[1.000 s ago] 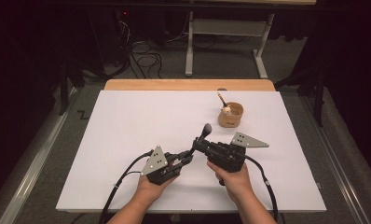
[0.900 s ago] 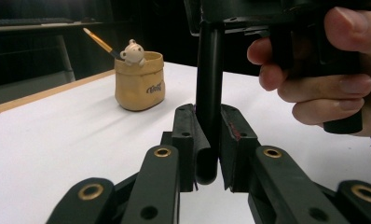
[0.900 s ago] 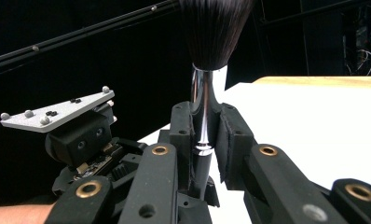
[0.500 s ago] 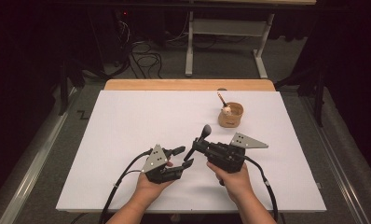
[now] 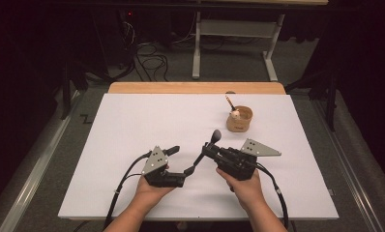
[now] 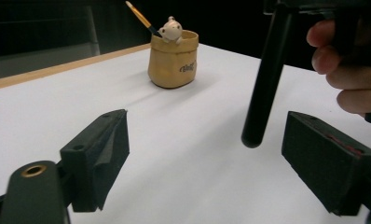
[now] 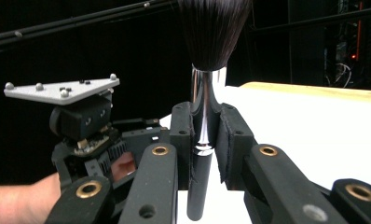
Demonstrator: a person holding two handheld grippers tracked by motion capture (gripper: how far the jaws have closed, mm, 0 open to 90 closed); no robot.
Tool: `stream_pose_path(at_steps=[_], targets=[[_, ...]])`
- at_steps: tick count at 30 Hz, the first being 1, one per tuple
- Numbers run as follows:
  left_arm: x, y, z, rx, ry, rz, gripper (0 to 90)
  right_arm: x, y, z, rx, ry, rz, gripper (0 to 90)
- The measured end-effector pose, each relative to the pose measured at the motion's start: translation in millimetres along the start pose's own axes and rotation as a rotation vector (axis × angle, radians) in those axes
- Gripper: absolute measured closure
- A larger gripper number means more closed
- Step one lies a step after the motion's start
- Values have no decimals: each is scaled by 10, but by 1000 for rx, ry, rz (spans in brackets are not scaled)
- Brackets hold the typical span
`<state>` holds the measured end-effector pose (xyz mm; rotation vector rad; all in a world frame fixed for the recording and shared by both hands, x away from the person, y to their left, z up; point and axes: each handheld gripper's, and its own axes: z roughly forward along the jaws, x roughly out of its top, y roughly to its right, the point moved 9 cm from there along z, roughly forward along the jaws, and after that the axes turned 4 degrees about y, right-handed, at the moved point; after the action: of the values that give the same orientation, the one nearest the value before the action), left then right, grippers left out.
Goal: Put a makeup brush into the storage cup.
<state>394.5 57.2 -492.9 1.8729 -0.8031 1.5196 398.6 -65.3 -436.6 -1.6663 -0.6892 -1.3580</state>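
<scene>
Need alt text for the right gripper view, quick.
The right tongs are shut on a makeup brush at its chrome ferrule, dark bristles pointing up. The left tongs' body with its grey plate sits left; the white table lies behind.

We see the white desk [image 5: 132, 145] evenly lit from overhead, with the surroundings dark. Shadows are soft. The brush ferrule [image 7: 203, 100] shows glare; our nearest tongs parts appear slightly blurred.
</scene>
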Motion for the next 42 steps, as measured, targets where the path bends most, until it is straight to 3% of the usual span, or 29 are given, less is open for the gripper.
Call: stream_pose_path(at_steps=[6, 19, 42], targets=[[-44, -114, -46, 44, -39, -18, 1, -3, 8, -31, -21, -2, -36, 791], [-66, -289, -212, 82, -50, -25, 1, -8, 60, -102, -52, -7, -75, 791], [-131, -793, -746, 194, -88, -11, 3, 10, 170, -217, -95, -2, -102, 791]])
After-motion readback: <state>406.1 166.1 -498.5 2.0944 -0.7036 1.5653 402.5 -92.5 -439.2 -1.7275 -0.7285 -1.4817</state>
